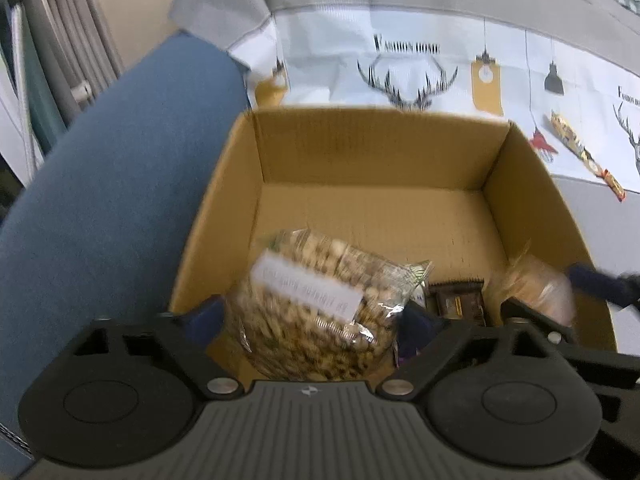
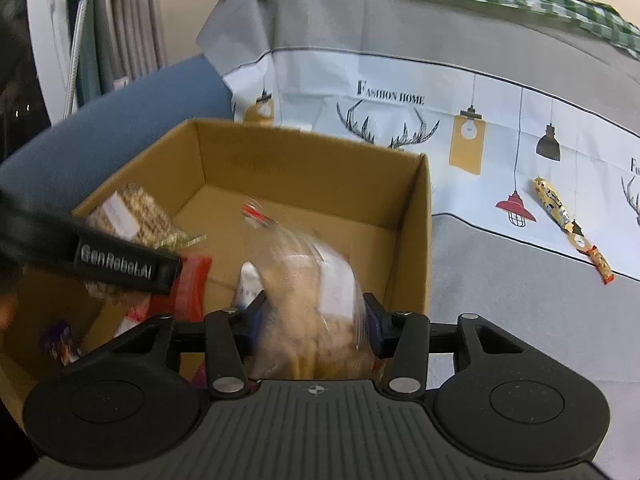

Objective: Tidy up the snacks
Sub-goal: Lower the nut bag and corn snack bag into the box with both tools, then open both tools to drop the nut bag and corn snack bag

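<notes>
A brown cardboard box (image 1: 400,152) stands on a printed tablecloth; it also shows in the right wrist view (image 2: 412,224). My left gripper (image 1: 308,320) is shut on a clear bag of nuts (image 1: 320,300) with a white label, held over the box's near left part. My right gripper (image 2: 314,314) is shut on a clear bag of brownish snacks (image 2: 316,300), held over the box's near right side; that bag (image 1: 536,288) shows blurred in the left wrist view. A dark brown packet (image 1: 460,300) lies in the box. A long yellow snack bar (image 2: 560,216) lies on the cloth to the right.
A blue chair back (image 1: 100,200) stands left of the box. The tablecloth (image 2: 400,92) with antler and lamp prints covers the table behind. A red packet (image 2: 192,284) and a purple packet (image 2: 60,340) lie in the box's near left corner.
</notes>
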`<state>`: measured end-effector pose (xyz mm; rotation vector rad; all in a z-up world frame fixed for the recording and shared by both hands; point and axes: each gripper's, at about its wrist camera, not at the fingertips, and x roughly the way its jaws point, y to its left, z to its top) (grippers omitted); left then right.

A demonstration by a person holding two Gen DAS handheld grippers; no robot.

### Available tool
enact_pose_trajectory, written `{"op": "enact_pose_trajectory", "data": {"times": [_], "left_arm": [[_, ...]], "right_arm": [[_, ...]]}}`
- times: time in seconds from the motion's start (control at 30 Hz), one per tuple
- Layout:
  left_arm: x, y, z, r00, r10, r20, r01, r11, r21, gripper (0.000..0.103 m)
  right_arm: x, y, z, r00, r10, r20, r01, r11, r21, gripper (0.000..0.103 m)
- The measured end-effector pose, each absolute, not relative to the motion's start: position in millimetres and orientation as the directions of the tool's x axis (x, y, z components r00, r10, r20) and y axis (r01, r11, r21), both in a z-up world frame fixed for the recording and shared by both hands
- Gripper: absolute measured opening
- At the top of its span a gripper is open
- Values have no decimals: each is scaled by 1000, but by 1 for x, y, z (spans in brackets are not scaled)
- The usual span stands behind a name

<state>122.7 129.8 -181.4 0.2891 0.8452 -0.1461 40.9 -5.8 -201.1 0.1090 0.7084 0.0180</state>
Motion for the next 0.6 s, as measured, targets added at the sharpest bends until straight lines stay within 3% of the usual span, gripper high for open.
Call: {"op": "enact_pose_trajectory", "data": {"times": [0.07,0.1,0.27,0.6], "left_arm": [[115,133,-173,696,-26,-718,246,948,204,103],[111,134,-169,704,-36,-710,256,944,206,103],[75,149,-153,684,-71,-726,279,945,170,103],[-38,180,-132,693,-14,-721,185,970,160,103]], "right_arm": [[40,-9,-195,774,43,-631,31,994,106,88],[38,-9,-191,785,32,-619,40,994,103,90],[13,-3,-174,781,40,-623,36,993,109,93],[-96,14,-137,748,96,-657,-23,993,118,98]]}}
